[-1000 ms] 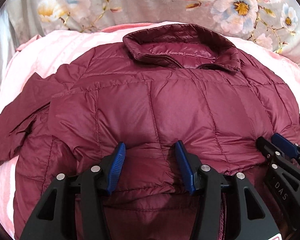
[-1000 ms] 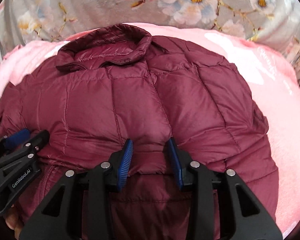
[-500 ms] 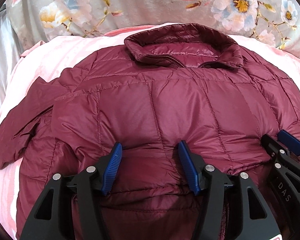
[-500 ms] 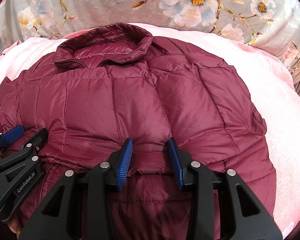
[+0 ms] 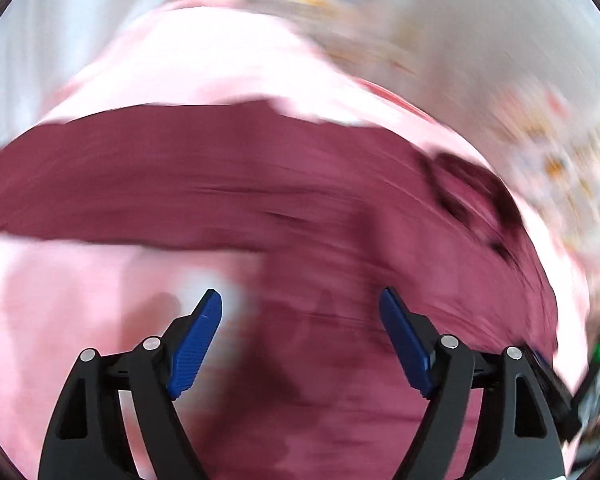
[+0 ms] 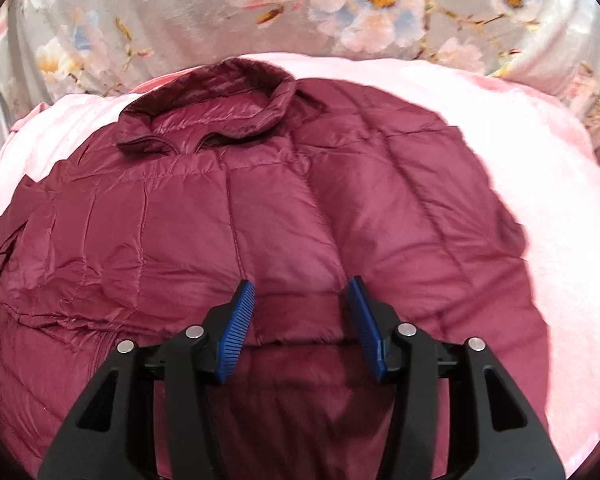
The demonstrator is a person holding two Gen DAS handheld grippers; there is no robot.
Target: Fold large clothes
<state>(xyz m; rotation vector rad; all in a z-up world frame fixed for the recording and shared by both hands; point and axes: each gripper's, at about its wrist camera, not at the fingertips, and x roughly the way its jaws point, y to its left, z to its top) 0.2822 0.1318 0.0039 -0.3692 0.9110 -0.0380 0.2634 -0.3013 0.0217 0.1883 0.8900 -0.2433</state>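
A maroon quilted puffer jacket (image 6: 284,216) lies spread on a pink blanket (image 6: 540,208), collar (image 6: 220,120) at the far side. My right gripper (image 6: 302,312) is open over the jacket's lower middle, above a raised fold at the hem. The left wrist view is motion-blurred. There the jacket (image 5: 260,184) shows as a maroon band with a sleeve stretching left, and the collar (image 5: 472,196) sits at the right. My left gripper (image 5: 300,320) is wide open and empty, over the jacket's left edge and the blanket (image 5: 80,300).
A grey floral bedspread (image 6: 340,12) lies behind the pink blanket. Pink blanket shows bare to the right of the jacket and along its left side. Part of the other gripper (image 5: 552,388) shows at the lower right of the left wrist view.
My left gripper has swung fast to the left, off the jacket's middle toward its left sleeve side, and opened wider. My right gripper stays over the hem and has opened slightly.
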